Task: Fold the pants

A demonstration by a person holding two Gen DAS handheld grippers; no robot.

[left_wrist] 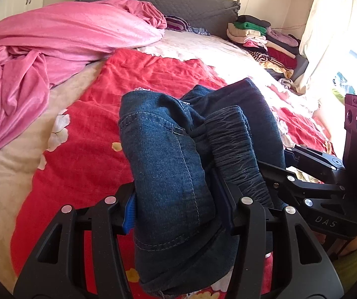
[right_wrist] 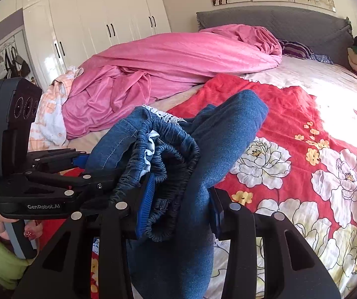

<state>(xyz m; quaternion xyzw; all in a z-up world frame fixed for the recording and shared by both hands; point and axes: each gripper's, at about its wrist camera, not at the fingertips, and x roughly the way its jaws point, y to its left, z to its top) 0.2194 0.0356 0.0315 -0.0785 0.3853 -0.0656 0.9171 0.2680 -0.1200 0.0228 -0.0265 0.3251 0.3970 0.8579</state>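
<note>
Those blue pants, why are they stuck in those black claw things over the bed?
A person is folding them. The left gripper and the right gripper are each clamped on a bunch of the blue pants, side by side, holding them up above the red flowered bedspread. The pants hang bundled, not yet laid flat. A pink blanket lies rumpled toward the headboard, and a stack of folded clothes sits at the far corner.

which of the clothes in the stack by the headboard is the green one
The green garment sits near the top of the folded stack, just under a dark piece and above cream folds. The others are cream, pink, dark red or striped.
</note>
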